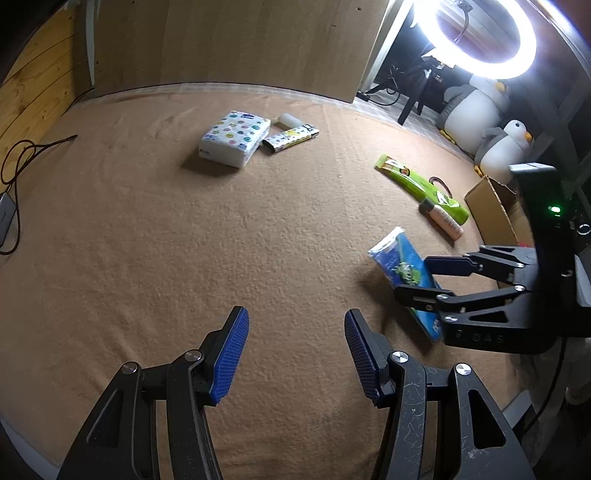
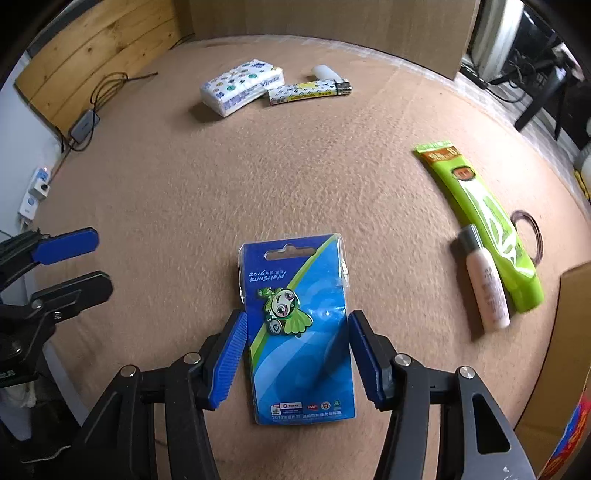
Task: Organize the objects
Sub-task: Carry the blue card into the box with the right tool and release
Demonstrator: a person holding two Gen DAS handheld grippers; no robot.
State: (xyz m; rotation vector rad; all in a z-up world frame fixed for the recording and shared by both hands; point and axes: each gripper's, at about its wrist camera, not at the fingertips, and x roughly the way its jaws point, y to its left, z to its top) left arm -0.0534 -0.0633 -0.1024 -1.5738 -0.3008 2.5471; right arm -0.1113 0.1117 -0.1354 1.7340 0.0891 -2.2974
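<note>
A blue carded pin badge [image 2: 301, 325] in clear wrap lies between the pads of my right gripper [image 2: 297, 321], which is shut on its two long edges. In the left wrist view the card [image 1: 395, 258] hangs tilted just off the tan cloth, with the right gripper [image 1: 413, 280] on it. My left gripper [image 1: 295, 317] stands open over bare cloth with nothing between its fingers; the right wrist view shows the left gripper [image 2: 99, 260] at the left edge. A patterned tissue pack [image 1: 234, 138], a lighter [image 1: 290, 139] and a small white cylinder [image 1: 290, 120] lie together at the far side.
A green pouch [image 2: 480, 221], a small pink bottle [image 2: 485, 288] and a dark hair tie [image 2: 530, 236] lie at the right, beside an open cardboard box [image 2: 565, 350]. Plush penguins [image 1: 506, 147] and a ring light [image 1: 476, 33] stand beyond. Cables [image 1: 22, 158] run along the left edge.
</note>
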